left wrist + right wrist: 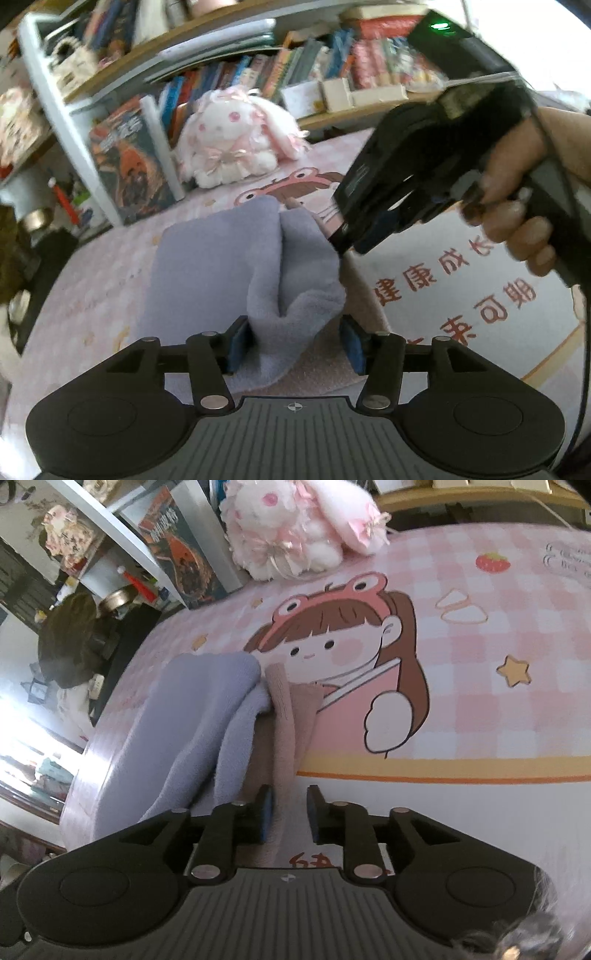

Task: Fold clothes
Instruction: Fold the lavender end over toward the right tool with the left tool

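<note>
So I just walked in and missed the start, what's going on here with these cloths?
A person holds a tool in each hand over a pink cartoon mat. The left tool sits open around a bunched lilac cloth. The right tool is open at the edge of a beige cloth beside it. A plush toy sits behind.

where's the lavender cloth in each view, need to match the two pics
Left wrist view: the lavender cloth lies centre frame, its bunched near end between the left gripper fingers.
Right wrist view: it sits left of centre, running from mid-frame down to the left of the right gripper, beside a beige cloth.
Shared landmark: the pink-and-white plush bunny, beyond the cloth in both views.
</note>
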Motion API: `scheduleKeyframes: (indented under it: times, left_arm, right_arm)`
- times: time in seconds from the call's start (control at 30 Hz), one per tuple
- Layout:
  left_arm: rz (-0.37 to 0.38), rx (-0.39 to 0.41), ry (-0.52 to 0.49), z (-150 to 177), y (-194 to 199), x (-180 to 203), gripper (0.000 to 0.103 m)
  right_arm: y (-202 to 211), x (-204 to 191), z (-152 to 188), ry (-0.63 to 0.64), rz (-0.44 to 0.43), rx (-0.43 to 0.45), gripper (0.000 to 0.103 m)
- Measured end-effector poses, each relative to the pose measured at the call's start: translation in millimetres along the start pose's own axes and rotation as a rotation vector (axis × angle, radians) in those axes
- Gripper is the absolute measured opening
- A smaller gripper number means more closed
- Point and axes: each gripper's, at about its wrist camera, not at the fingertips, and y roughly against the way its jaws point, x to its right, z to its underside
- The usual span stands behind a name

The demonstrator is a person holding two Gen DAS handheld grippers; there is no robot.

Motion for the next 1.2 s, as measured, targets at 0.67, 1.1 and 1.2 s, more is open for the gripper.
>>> scheduleKeyframes:
  times: [0.67, 1.1, 1.2]
  left_arm:
    - [0.043, -0.013, -0.035, 1, 2, 5, 0.042]
    - [0.149, 0.022, 0.146, 3, 27, -22, 0.046]
    - [0.188, 0.082, 0.257, 6, 47, -47, 0.046]
  right_arm:
    - [-27, -23, -47, -0.068, -0.242, 0.034, 0.012]
    - [15, -38, -36, 0.208, -0.035, 0.101, 0.031]
    - [21, -42, -28, 0.196, -0.103, 0.029, 0.049]
